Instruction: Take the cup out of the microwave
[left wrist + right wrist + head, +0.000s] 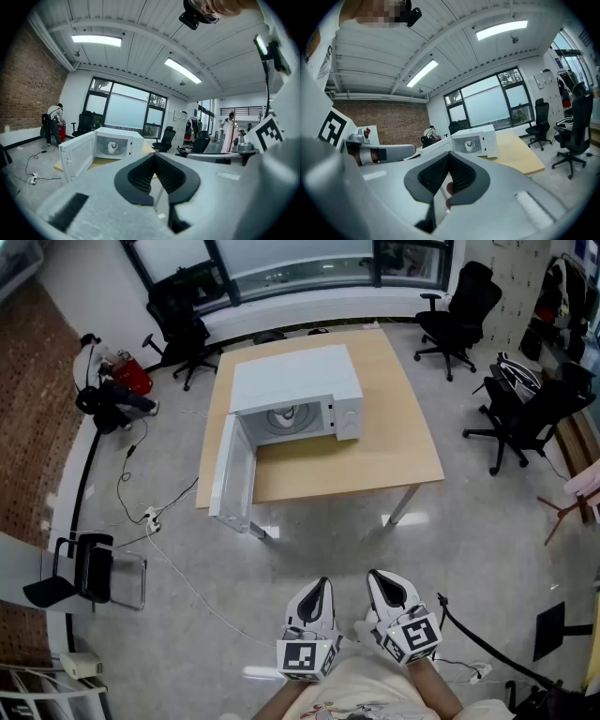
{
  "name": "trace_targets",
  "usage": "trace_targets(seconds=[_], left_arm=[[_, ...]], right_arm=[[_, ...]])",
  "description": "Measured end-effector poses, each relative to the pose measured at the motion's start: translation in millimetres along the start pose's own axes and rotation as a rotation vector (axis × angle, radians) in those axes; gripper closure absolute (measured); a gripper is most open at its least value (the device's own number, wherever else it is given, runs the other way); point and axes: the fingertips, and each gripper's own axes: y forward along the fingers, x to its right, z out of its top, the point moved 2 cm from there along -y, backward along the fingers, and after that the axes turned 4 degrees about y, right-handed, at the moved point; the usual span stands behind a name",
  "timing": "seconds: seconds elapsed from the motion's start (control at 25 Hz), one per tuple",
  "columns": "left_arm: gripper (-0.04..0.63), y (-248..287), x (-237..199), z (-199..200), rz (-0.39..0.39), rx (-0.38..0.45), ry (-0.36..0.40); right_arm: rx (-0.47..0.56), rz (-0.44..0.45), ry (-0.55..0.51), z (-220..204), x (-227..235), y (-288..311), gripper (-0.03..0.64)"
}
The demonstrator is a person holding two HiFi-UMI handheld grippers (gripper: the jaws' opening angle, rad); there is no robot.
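1. One pale wooden table [394,456] stands on a glossy grey floor [337,540]. A white, boxy microwave [300,381] sits on its left half, and the smooth bare top stretches away to the right of the microwave.
2. The microwave's white-framed door [232,474] hangs wide open on the left side, reaching past the table edge.
3. Inside the microwave a white cup [111,147] with a handle stands upright on the round plate [112,153].
4. Behind the microwave a long row of dark-framed windows [291,263] runs along the far wall. Black wheeled office chairs [459,315] stand behind it and to its right.
5. Left of the microwave rises a rough red brick wall [28,418]. Thin cables [141,512] trail over the floor there, and a black metal-framed chair [94,568] stands nearer the camera.
6. A person [54,124] bends over by that wall, far to the left of the microwave.
7. Above the microwave the ceiling is white and ribbed, with long light strips [96,40].
8. Well in front of the microwave and clear of the table, the left gripper [323,585] and right gripper [375,576] sit side by side. Each is pale grey with black ribbed pads and a marker cube.
9. The left gripper's jaws are pressed together with nothing between them. The right gripper's tips meet the same way, also empty.
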Motion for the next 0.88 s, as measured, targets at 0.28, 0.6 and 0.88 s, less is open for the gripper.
trace_targets(seconds=[0.28, 0.6, 0.88], left_arm=[[0.591, 6.4, 19.1, -4.2, -0.018, -0.012, 0.001], [0.591, 10.7, 28.7, -1.8, 0.012, -0.012, 0.002], [0.591, 18.8, 26.3, -0.6, 0.075, 0.004, -0.015]], right_arm=[[0.001, -0.024, -0.006, 1.7, 10.7, -16.8, 0.611], [-0.007, 0.031, 0.007, 4.6, 17.7, -15.3, 0.611], [-0.008, 0.086, -0.015, 15.2, 29.9, -7.7, 0.609]])
